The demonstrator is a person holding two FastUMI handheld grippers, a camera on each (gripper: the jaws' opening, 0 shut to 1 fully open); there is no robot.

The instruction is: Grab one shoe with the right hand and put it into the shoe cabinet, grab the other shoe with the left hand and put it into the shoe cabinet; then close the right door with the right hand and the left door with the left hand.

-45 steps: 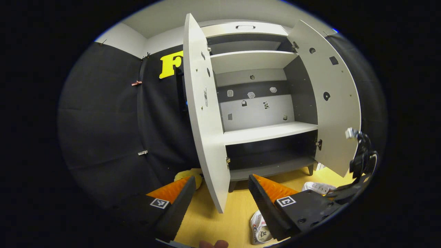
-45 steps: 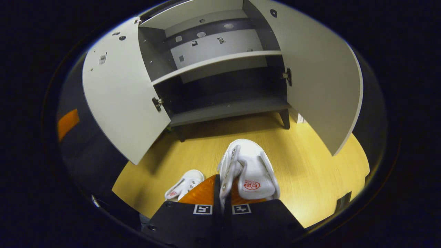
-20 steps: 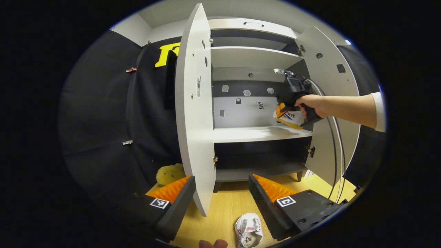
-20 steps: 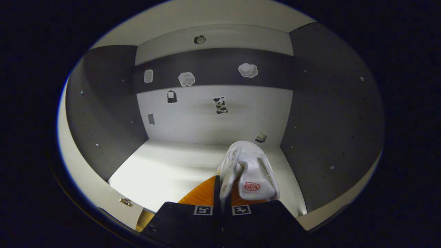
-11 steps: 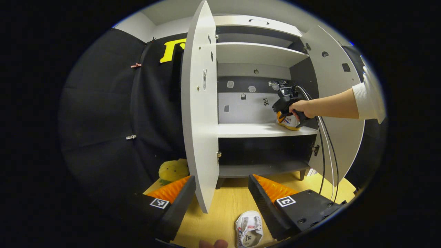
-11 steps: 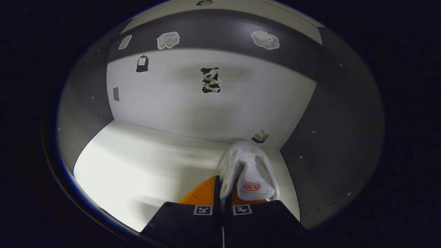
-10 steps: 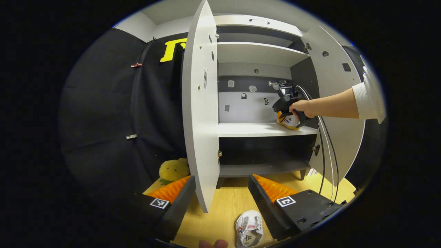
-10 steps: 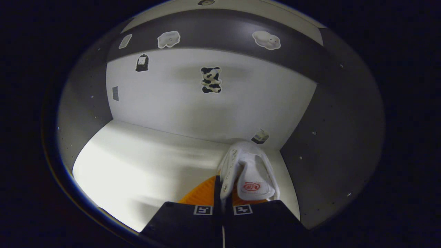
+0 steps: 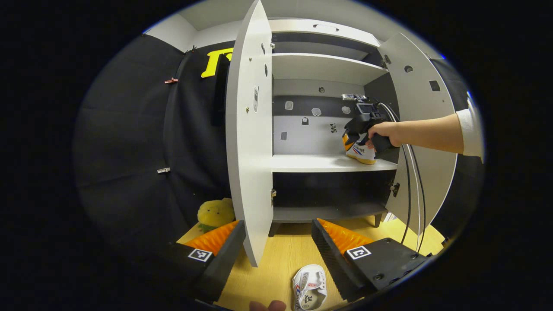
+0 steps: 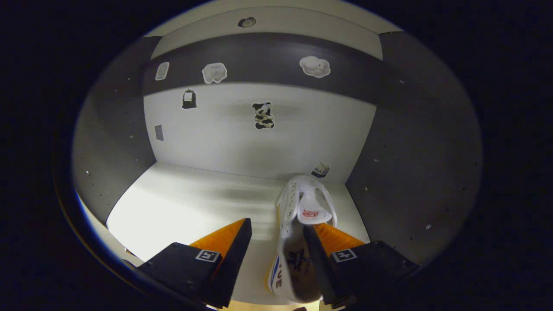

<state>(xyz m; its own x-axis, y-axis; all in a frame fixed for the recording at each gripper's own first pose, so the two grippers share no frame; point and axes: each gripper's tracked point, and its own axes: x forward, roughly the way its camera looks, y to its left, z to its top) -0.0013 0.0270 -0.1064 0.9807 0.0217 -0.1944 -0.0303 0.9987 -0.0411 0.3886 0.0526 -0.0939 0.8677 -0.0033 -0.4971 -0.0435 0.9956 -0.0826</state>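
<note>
One white shoe [image 10: 307, 198] with a red tongue label stands on the white middle shelf [image 10: 185, 203] of the shoe cabinet, close to its dark right wall. My right gripper [image 10: 278, 226] is open around the shoe's heel, and its right finger sits at the shoe's opening. In the left gripper view the same shoe [image 9: 360, 152] rests on that shelf under the right gripper [image 9: 351, 140], held by a hand. The other white shoe [image 9: 309, 289] lies on the wooden floor just in front of my left gripper [image 9: 276, 242], which is open with nothing between its fingers.
Both cabinet doors stand open: the left door [image 9: 248, 151] edge-on straight ahead of my left gripper, the right door [image 9: 421, 129] behind the arm. A yellow plush toy [image 9: 215, 212] sits on the floor left of the cabinet. Cables [image 9: 408, 194] hang from the right gripper.
My right gripper has opened and let go of the shoe, which now stands on the middle shelf; it has drawn back slightly. The left gripper has barely moved.
</note>
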